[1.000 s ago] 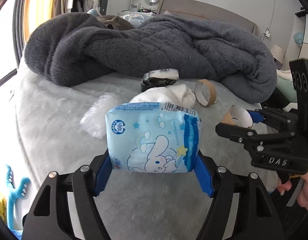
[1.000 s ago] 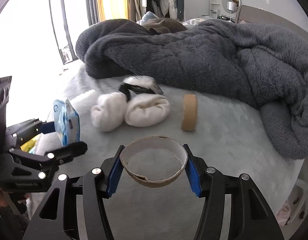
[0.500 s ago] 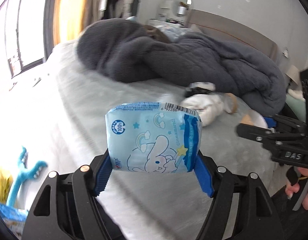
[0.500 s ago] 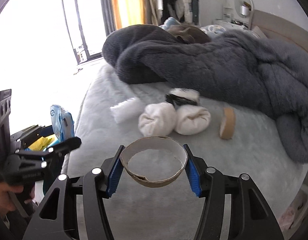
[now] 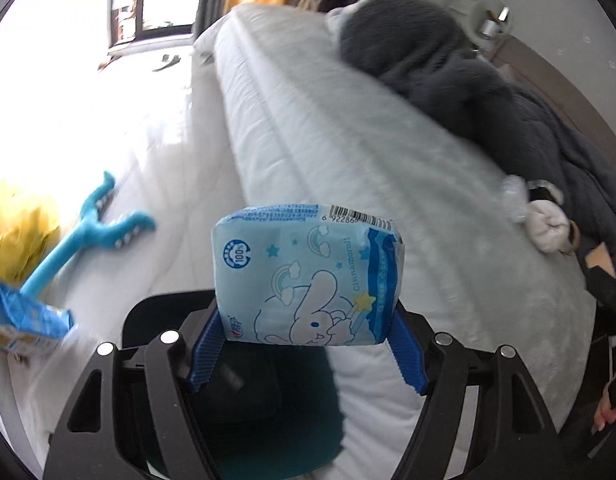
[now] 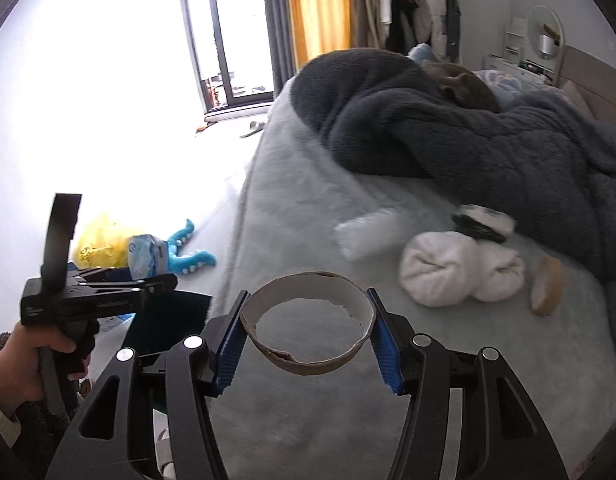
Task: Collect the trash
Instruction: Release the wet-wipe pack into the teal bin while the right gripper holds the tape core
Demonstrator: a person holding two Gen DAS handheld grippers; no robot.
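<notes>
My left gripper is shut on a light blue tissue pack with a cartoon rabbit and holds it beside the bed, over a dark teal bin on the floor. The left gripper also shows in the right wrist view, with the tissue pack in it. My right gripper is shut on a torn cardboard ring, held above the bed's near edge. On the bed lie a second cardboard ring, a crumpled clear plastic wrapper and a black-and-white packet.
A dark grey blanket is heaped on the pale bed. Two rolled white socks lie by the trash. On the floor are a blue plush toy, a yellow bag and a blue packet.
Both grippers have swung left, away from over the bed toward its side. The floor, the toy and the teal bin have come into view. Both grips are unchanged.
</notes>
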